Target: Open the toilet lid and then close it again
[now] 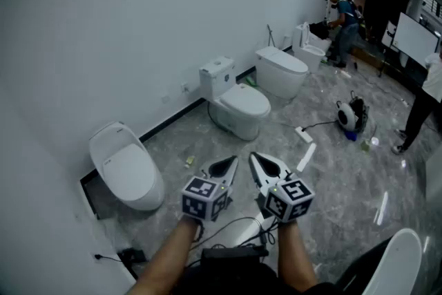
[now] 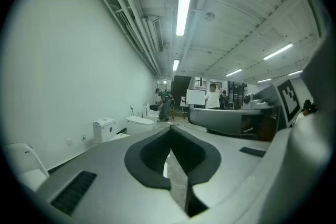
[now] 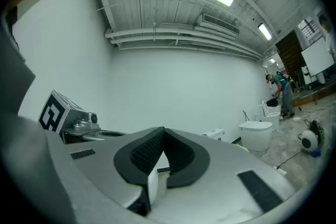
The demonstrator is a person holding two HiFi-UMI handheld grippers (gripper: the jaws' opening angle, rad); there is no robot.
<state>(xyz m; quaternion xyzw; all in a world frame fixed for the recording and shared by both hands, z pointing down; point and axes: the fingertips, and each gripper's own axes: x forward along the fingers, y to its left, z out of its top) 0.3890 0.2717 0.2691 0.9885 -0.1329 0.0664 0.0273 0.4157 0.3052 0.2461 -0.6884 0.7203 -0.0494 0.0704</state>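
Several white toilets stand along the wall. The nearest toilet (image 1: 128, 166) is at the left, its lid down; its edge shows in the left gripper view (image 2: 23, 162). A second toilet (image 1: 235, 101) with a tank and a third toilet (image 1: 280, 70) also have their lids down. My left gripper (image 1: 224, 164) and right gripper (image 1: 261, 162) hover side by side above the floor, right of the nearest toilet and apart from it. Both are shut with nothing between the jaws, as each gripper view shows (image 2: 170, 131) (image 3: 163, 134).
A white power strip (image 1: 304, 135) with a cable lies on the marble floor beside a black-and-white machine (image 1: 351, 114). One person (image 1: 343, 21) bends at the far toilet, another person (image 1: 423, 103) stands at the right edge. A white curved object (image 1: 399, 262) is at the bottom right.
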